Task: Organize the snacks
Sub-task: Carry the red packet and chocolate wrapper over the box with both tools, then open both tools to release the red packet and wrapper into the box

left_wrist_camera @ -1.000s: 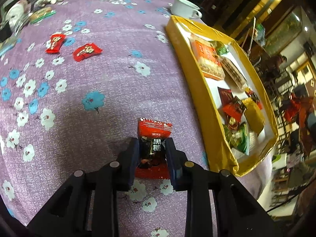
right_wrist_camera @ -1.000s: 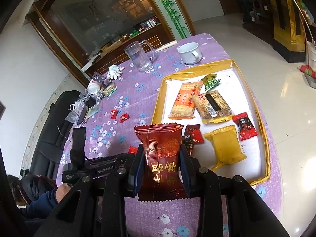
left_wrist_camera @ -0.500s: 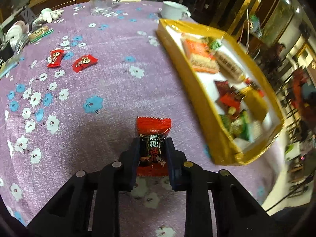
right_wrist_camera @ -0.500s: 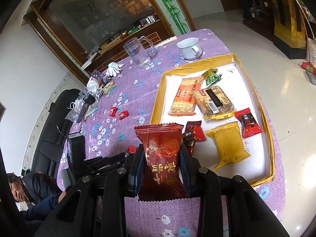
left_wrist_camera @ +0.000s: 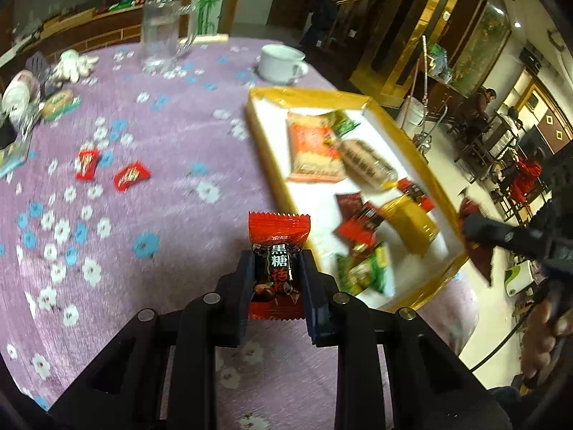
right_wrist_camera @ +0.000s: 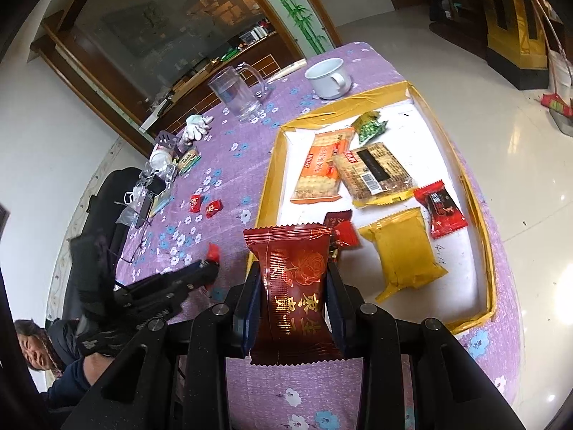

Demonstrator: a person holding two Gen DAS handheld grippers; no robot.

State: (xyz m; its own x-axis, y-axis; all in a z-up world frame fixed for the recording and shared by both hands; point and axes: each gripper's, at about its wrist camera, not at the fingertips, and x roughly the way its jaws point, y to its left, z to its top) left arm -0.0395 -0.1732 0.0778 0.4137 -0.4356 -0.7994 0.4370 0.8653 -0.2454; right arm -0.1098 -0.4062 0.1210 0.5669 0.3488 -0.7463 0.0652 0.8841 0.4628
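Note:
My left gripper [left_wrist_camera: 277, 268] is shut on a small red candy [left_wrist_camera: 278, 247] with black print, lifted off the purple flowered cloth just left of the gold-rimmed tray [left_wrist_camera: 266, 150]. My right gripper [right_wrist_camera: 292, 286] is shut on a dark red snack packet [right_wrist_camera: 292, 286] with a gold rose, held above the tray's near left corner [right_wrist_camera: 266, 193]. The tray holds several snacks: an orange cracker pack [right_wrist_camera: 318, 168], a brown biscuit pack [right_wrist_camera: 376, 168], a yellow packet [right_wrist_camera: 404, 247], red candies and a green packet. In the right wrist view the left gripper [right_wrist_camera: 211, 268] shows at the left with its candy.
Two loose red candies [left_wrist_camera: 130, 175] [left_wrist_camera: 86, 165] lie on the cloth [left_wrist_camera: 161, 143] to the left. A glass mug [left_wrist_camera: 157, 41] and a white cup [left_wrist_camera: 281, 62] stand at the far edge. Clutter [left_wrist_camera: 21, 107] sits at the far left. A person sits at lower left [right_wrist_camera: 46, 354].
The left gripper has risen off the cloth with the red candy in its grip and swung toward the tray. The right gripper holds its packet nearly still.

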